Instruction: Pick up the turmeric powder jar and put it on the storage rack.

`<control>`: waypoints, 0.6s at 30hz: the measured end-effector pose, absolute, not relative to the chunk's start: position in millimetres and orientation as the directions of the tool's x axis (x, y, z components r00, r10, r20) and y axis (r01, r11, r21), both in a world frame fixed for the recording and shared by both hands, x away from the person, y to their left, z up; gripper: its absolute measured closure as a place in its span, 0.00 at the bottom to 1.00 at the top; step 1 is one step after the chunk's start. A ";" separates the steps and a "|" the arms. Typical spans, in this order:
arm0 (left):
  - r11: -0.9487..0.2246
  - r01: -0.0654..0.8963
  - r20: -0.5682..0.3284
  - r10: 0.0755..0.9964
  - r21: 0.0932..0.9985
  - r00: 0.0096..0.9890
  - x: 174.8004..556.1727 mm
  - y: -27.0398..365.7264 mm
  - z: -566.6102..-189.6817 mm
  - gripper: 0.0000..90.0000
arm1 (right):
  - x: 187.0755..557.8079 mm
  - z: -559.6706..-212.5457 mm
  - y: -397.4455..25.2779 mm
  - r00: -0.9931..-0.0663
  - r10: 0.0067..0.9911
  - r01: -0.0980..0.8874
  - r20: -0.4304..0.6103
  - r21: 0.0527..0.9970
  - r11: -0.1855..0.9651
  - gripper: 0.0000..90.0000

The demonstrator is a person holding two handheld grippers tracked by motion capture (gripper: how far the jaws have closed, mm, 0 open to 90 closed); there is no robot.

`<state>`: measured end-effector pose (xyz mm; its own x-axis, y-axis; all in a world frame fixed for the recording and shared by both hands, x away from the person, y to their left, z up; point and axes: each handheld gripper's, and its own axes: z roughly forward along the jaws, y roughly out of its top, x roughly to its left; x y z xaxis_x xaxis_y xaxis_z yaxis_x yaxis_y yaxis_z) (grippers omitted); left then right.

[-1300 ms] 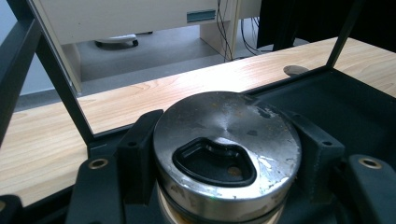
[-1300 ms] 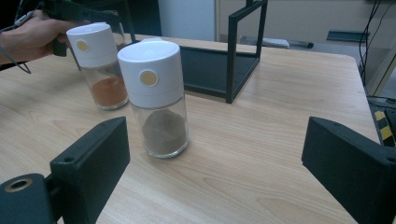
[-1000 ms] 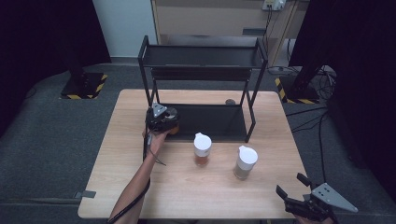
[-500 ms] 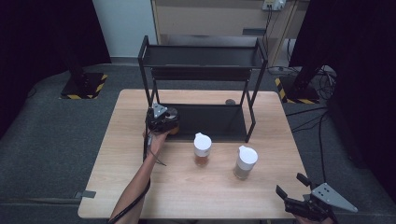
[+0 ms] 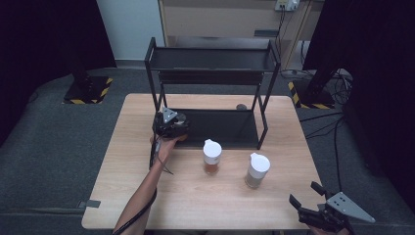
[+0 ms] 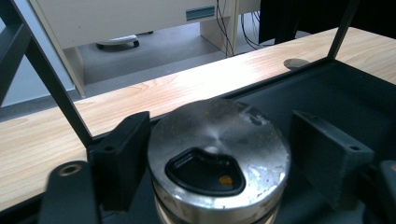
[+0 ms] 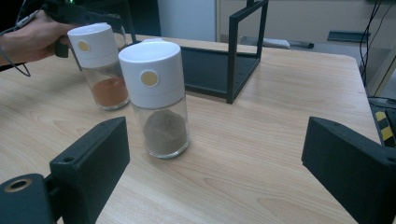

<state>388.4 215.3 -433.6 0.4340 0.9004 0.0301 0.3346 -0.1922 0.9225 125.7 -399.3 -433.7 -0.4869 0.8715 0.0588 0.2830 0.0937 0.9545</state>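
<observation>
A jar with a round metal lid (image 6: 217, 158) stands on the left end of the black rack's lower shelf (image 6: 350, 88). My left gripper (image 5: 171, 125) is over it, its jaws (image 6: 219, 140) pressed against both sides of the lid. Two white-capped glass shakers stand on the table in front of the rack: one with orange powder (image 5: 212, 156) (image 7: 100, 60), one with grey-brown powder (image 5: 257, 170) (image 7: 156, 93). My right gripper (image 5: 304, 193) (image 7: 217, 135) is open at the table's near right edge, pointing at the grey-brown shaker, with nothing between its fingers.
The two-tier black metal rack (image 5: 210, 58) takes up the far middle of the wooden table (image 5: 137, 196). A small dark disc (image 5: 241, 106) lies on the table behind the rack. A cabinet and cables are on the floor beyond.
</observation>
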 end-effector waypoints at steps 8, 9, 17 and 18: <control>-0.175 0.334 0.008 0.895 0.926 0.447 389.7 214.0 -426.9 0.14 | 125.6 -433.6 -399.4 -0.487 0.871 0.284 0.061 0.954 0.092 0.09; -0.176 0.330 0.009 0.893 0.928 0.449 389.3 214.2 -424.7 0.13 | 125.7 -433.6 -399.4 -0.488 0.871 0.284 0.060 0.954 0.093 0.09; -0.153 0.320 -0.011 0.889 0.935 0.458 386.3 220.4 -413.7 0.08 | 125.6 -433.6 -399.4 -0.488 0.871 0.282 0.060 0.955 0.092 0.09; -0.148 0.316 -0.014 0.888 0.937 0.459 385.0 221.5 -411.8 0.08 | 125.6 -433.6 -399.4 -0.488 0.871 0.282 0.060 0.955 0.092 0.09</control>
<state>385.0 221.5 -411.8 0.4590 0.8883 -0.0143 0.3161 -0.1482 0.9371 125.6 -399.4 -433.6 -0.4881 0.8707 0.0603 0.2825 0.0922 0.9548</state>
